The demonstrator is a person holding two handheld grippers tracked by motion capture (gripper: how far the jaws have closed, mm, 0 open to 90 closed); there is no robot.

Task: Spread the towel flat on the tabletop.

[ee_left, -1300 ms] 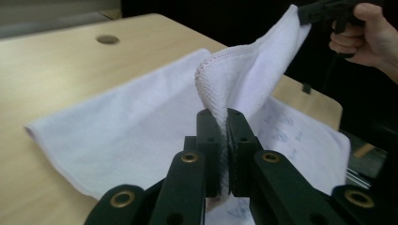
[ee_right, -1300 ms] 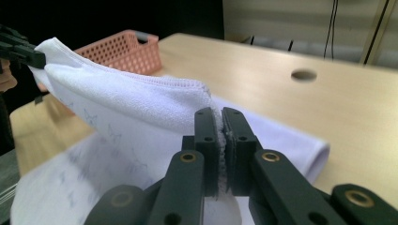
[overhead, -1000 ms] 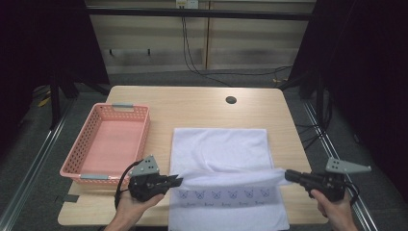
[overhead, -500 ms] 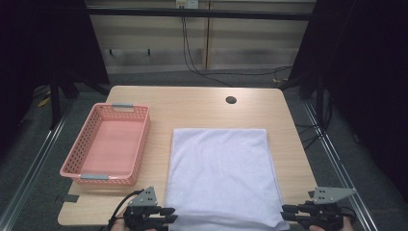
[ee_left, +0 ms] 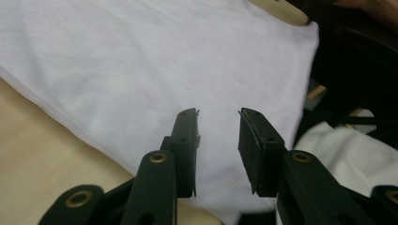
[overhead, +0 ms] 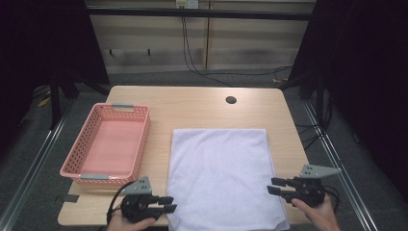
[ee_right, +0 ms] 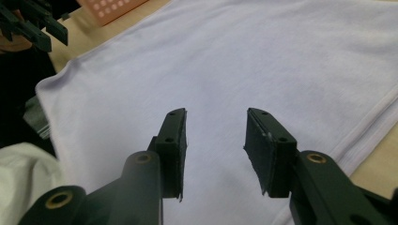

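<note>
White folded cotton cloth (overhead: pixel 221 178) lies flat on light wood counter (overhead: pixel 192 108), right of the empty pink plastic basket (overhead: pixel 107 144). Fold looks done. Left claw (overhead: pixel 168 208) & right claw (overhead: pixel 272 186) just been opening, nothing btwn jaws, both at cloth's near corners. Left: prob. another fold, then basket.

Both hands sit low and level; the left gripper (overhead: pixel 166 208) and right gripper (overhead: pixel 275 186) have just been opening, nothing between their jaws.
</note>
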